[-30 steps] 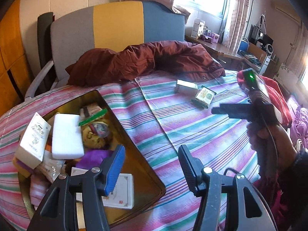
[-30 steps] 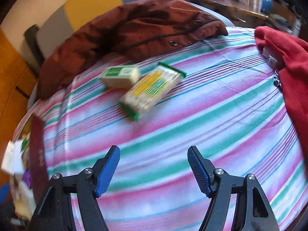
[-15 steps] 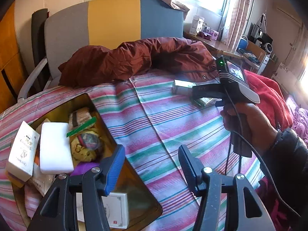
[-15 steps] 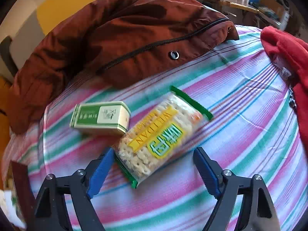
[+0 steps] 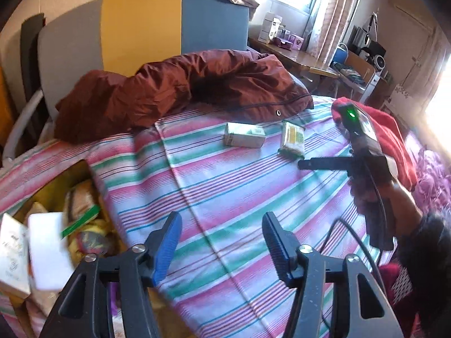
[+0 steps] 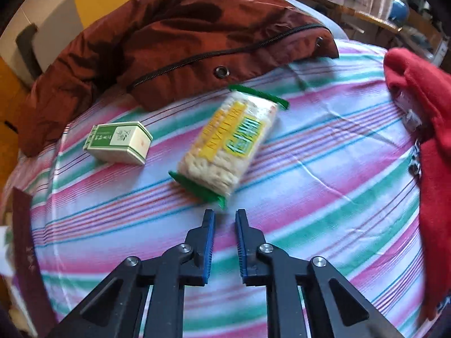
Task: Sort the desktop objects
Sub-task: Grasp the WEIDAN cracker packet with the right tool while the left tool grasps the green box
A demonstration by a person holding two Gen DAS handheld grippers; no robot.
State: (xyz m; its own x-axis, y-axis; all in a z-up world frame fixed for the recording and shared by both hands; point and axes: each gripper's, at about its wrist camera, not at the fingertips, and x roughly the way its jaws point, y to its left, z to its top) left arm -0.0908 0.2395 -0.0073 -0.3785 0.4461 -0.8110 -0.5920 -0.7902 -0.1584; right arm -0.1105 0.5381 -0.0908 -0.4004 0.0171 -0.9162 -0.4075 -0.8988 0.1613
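Observation:
A cracker packet (image 6: pixel 229 143) with green ends and a yellow label lies on the striped cloth (image 6: pixel 310 169); it also shows in the left wrist view (image 5: pixel 293 139). A green and white box (image 6: pixel 119 142) lies to its left, also in the left wrist view (image 5: pixel 244 134). My right gripper (image 6: pixel 225 215) has its jaws nearly closed with a narrow gap, empty, its tips just short of the packet's near green end. In the left wrist view the right gripper (image 5: pixel 303 164) sits beside the packet. My left gripper (image 5: pixel 221 225) is open and empty above the cloth, right of a golden tray (image 5: pixel 81 169) of sorted items.
A brown-red jacket (image 6: pixel 180 36) lies just behind the packet and box. A red garment (image 6: pixel 422 107) lies at the right. The tray holds white boxes (image 5: pixel 11 253), a white block (image 5: pixel 48 250) and snack packets. A headboard and a cluttered desk (image 5: pixel 296 53) stand behind.
My right gripper's jaws have narrowed from wide open to almost closed and it has pulled back from around the packet. The packet has turned more upright. My left gripper has shifted right, away from the tray.

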